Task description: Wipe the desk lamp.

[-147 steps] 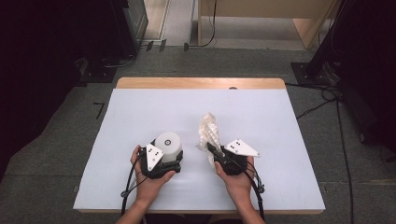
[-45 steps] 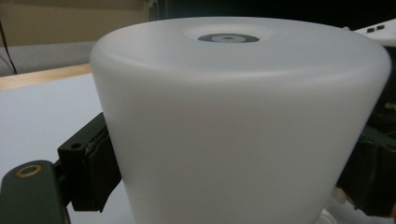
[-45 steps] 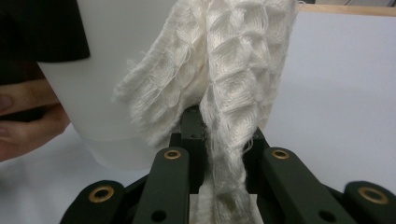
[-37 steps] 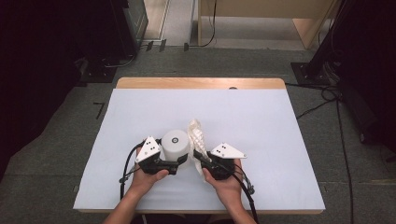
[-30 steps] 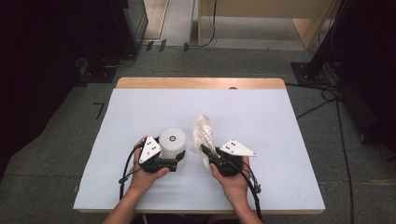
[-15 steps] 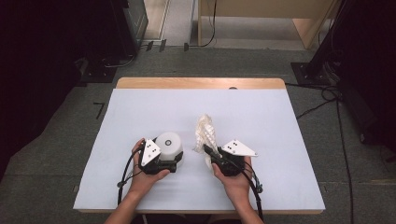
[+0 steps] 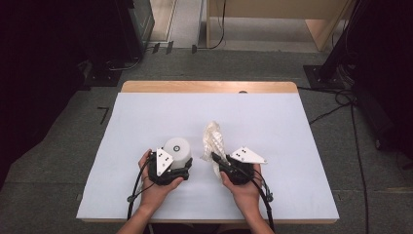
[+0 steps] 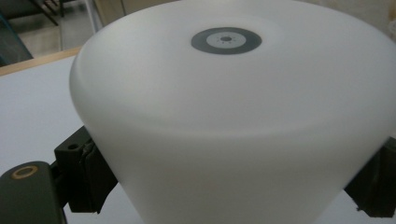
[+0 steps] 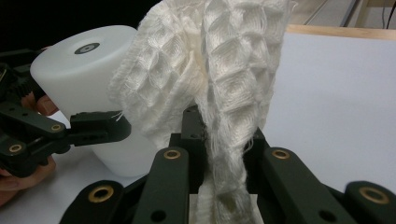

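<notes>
Gripping both items: left gripper (image 7: pixel 181 163) has its jaws spread wide, clamped on the white cylinder (image 7: pixel 177 150) between them. Right gripper (image 9: pixel 219 135) is nearly closed, pinching the waffle cloth (image 9: pixel 210 74), which stands above its jaws.

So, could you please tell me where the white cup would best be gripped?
Probably low on the side wall of the white cup, from the person's side, as the left gripper does now. It stands upside down and tapers toward the base on top, so jaws set higher might slip.
</notes>
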`<state>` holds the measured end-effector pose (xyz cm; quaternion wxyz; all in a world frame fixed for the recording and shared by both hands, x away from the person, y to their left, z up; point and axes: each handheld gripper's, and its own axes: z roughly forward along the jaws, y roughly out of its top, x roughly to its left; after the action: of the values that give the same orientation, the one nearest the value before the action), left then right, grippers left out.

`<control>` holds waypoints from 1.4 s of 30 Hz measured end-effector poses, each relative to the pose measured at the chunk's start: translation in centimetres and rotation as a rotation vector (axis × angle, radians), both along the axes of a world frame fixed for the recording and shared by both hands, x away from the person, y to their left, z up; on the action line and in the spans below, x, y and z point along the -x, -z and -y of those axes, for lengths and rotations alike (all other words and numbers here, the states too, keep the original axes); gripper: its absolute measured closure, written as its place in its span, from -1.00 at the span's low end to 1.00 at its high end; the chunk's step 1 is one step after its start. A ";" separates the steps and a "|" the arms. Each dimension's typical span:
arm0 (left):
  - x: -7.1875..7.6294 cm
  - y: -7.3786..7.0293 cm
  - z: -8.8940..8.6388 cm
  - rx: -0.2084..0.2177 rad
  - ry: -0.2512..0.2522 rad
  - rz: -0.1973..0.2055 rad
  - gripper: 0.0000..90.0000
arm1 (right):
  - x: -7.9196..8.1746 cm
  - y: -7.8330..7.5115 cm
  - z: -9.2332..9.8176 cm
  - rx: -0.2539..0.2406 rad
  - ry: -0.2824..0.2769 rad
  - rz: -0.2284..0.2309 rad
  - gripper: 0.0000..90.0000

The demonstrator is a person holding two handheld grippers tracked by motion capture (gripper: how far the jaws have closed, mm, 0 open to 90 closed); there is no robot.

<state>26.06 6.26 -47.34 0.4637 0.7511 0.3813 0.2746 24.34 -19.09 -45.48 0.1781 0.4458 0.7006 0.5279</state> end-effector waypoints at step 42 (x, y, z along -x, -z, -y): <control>0.2 -3.6 -1.7 0.242 0.317 -0.004 -0.80 | 0.5 0.9 -2.9 -0.016 -0.112 -0.035 0.75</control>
<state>25.83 7.94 -43.71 0.5873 0.7410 0.2896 0.1486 23.85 -16.21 -46.35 0.1323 0.4165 0.7231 0.5349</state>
